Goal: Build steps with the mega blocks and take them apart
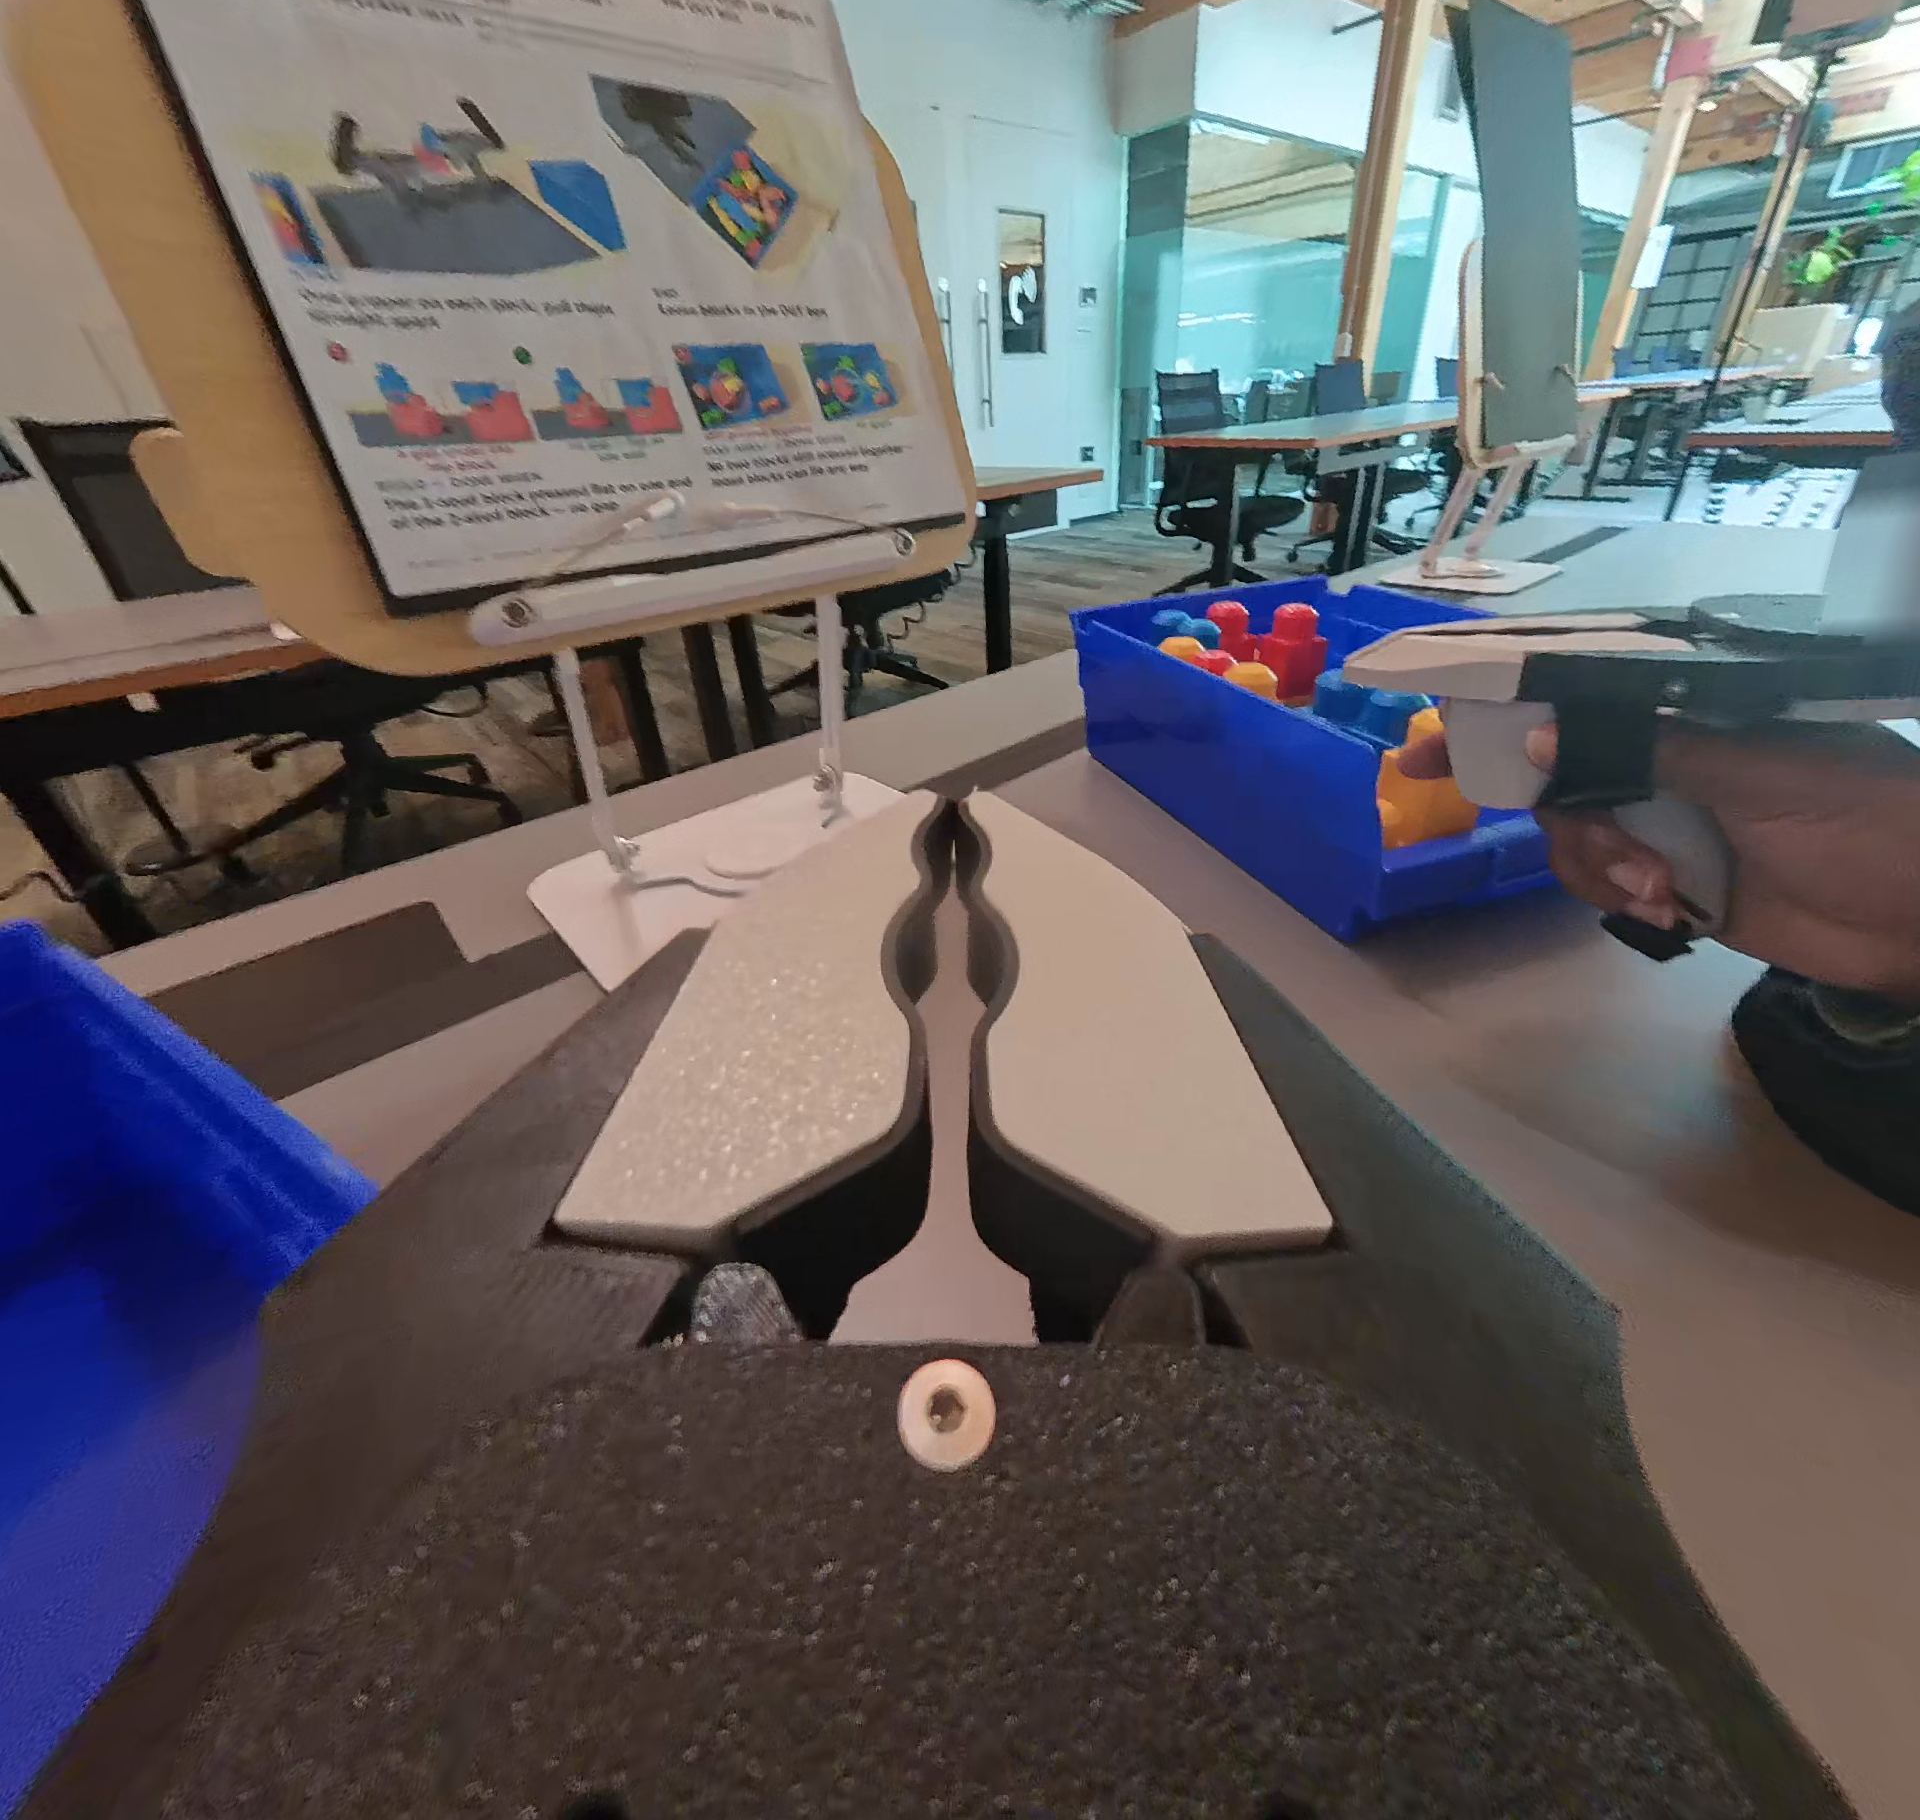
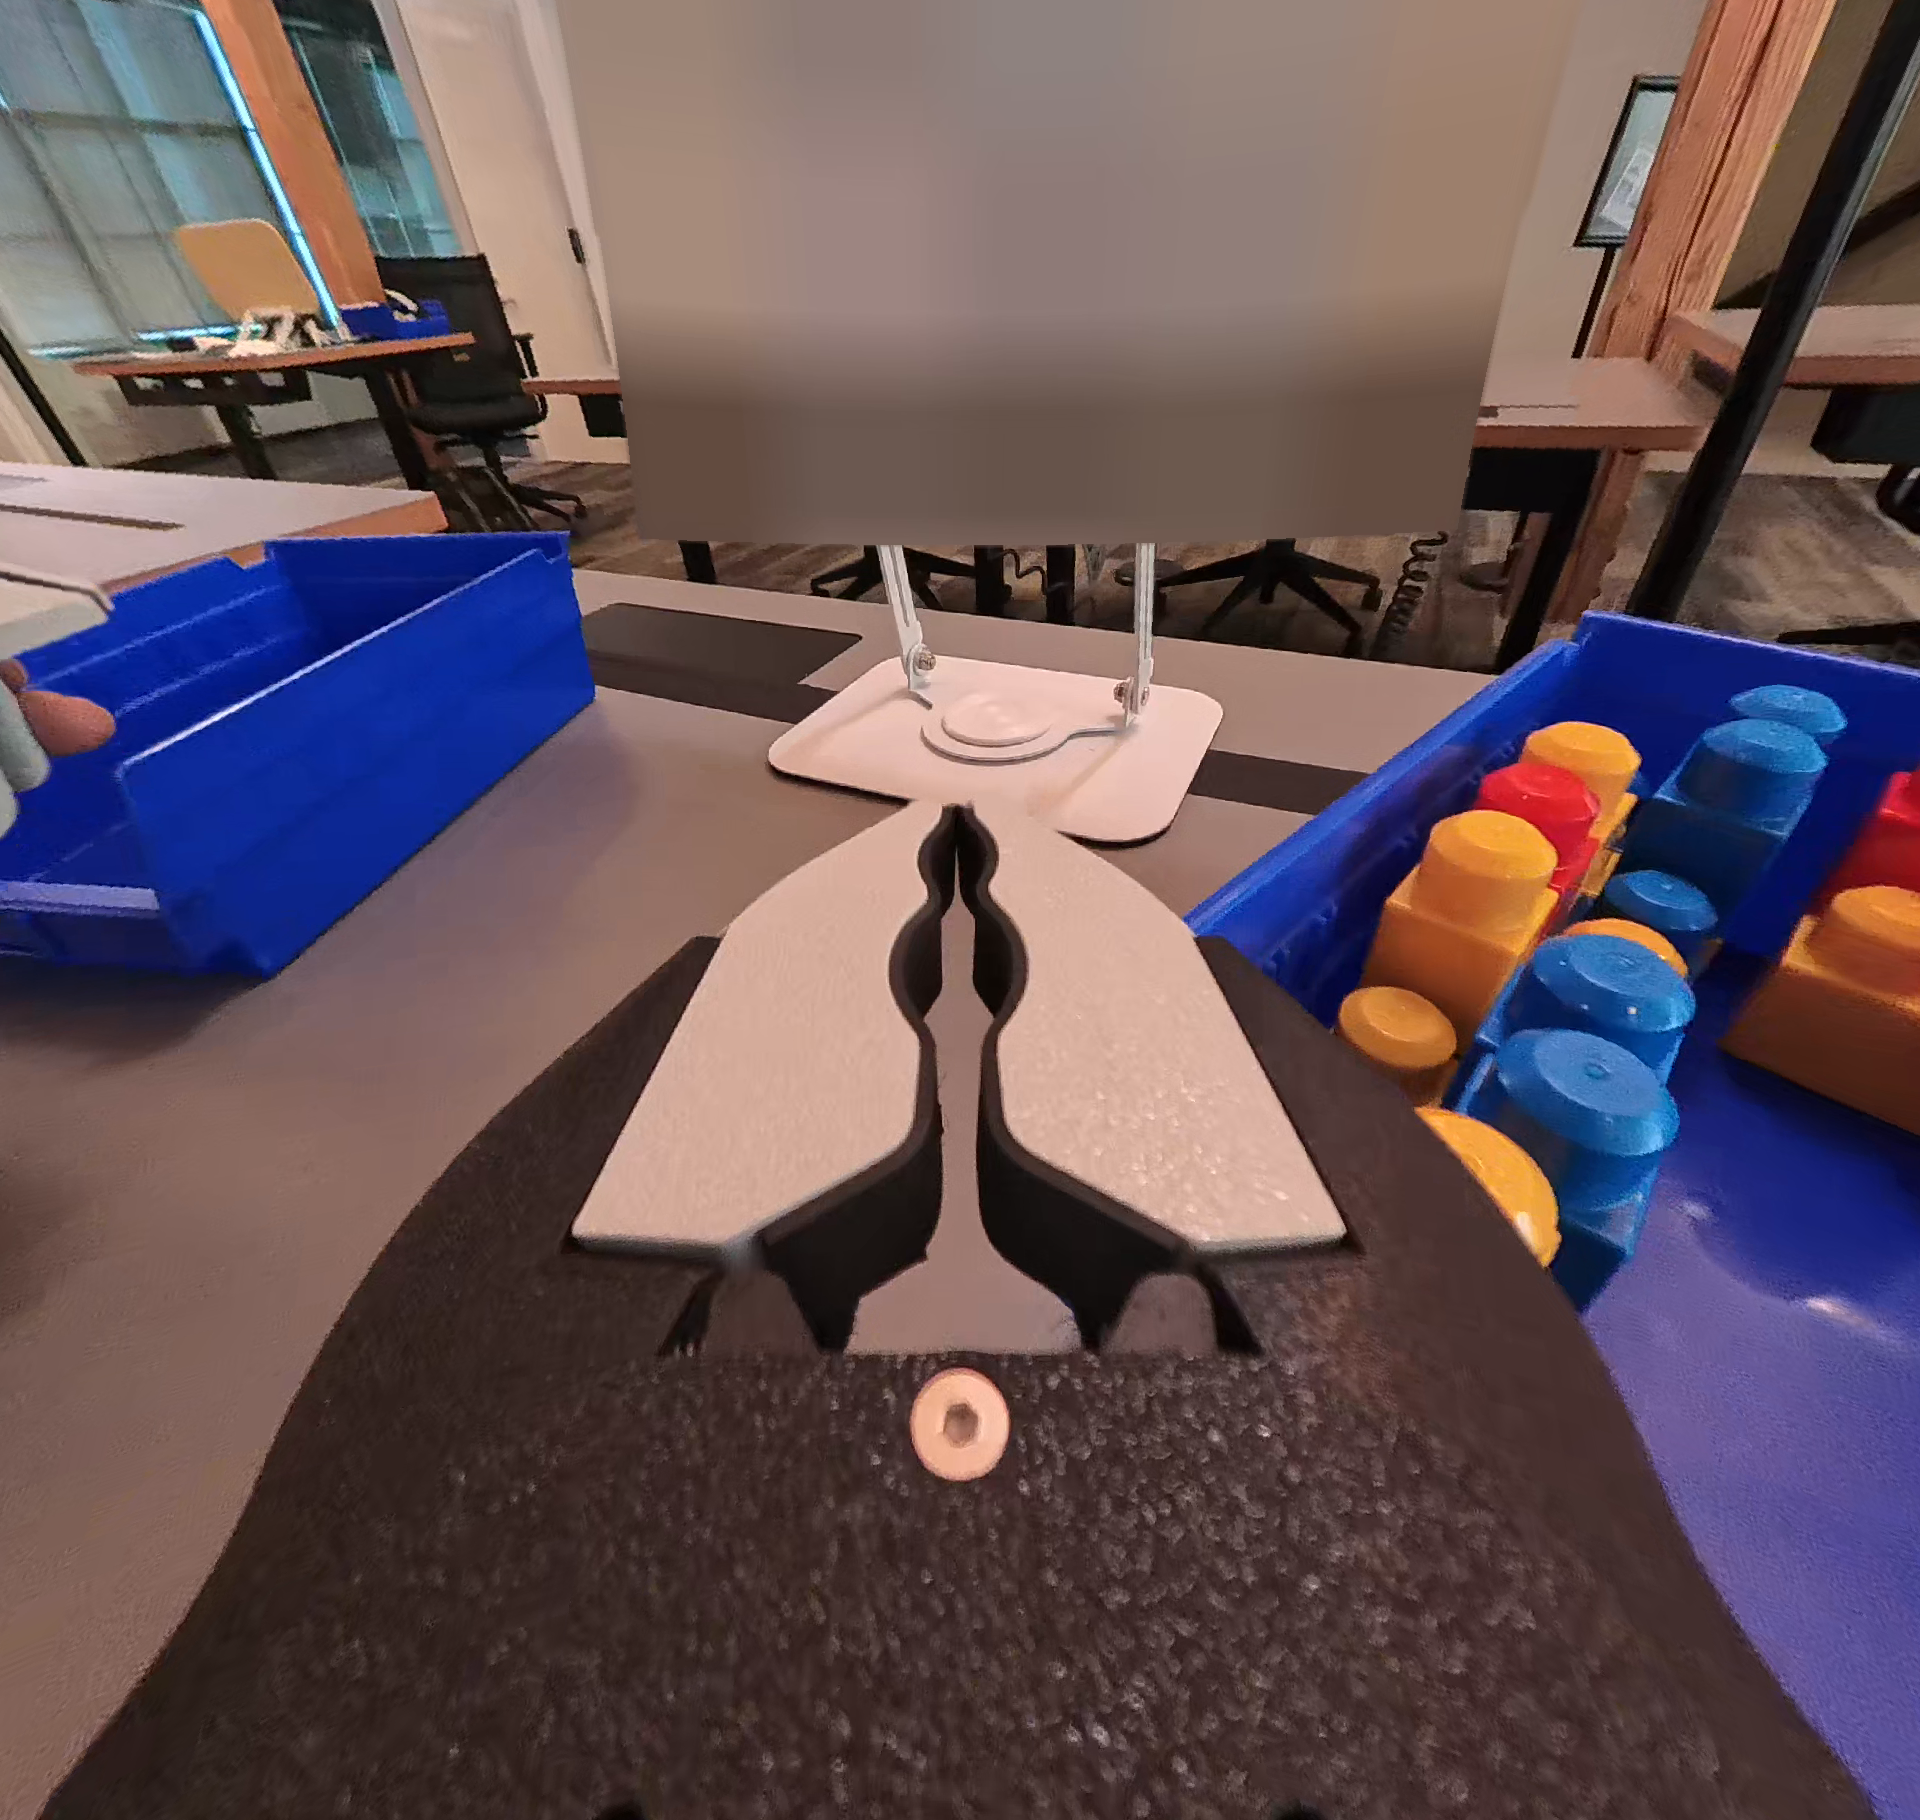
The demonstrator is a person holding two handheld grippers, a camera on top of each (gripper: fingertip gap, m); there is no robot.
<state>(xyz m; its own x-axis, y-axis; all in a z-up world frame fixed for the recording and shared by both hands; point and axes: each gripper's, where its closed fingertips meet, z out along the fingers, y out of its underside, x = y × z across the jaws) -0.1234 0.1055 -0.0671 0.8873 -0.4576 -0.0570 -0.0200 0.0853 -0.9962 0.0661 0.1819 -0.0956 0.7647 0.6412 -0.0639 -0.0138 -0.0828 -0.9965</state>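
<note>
My left gripper (image 1: 958,814) is shut with nothing between its pads, held above the grey table (image 1: 1351,991). My right gripper (image 2: 961,820) is also shut and empty. It shows in the left wrist view (image 1: 1382,669) at the right, held by a hand over a blue bin (image 1: 1226,773). That bin holds several red, blue and orange mega blocks (image 1: 1288,643). In the right wrist view the same bin (image 2: 1351,866) is at the right, with orange (image 2: 1475,908) and blue blocks (image 2: 1600,1001) in it.
A second blue bin (image 2: 343,731) stands at the left; its corner shows in the left wrist view (image 1: 135,1199). An instruction sheet on a wooden stand (image 1: 582,243) with a white base (image 2: 997,742) stands ahead. A black strip (image 1: 343,981) lies on the table. Some 20 cm of space lies between my two pairs of fingers.
</note>
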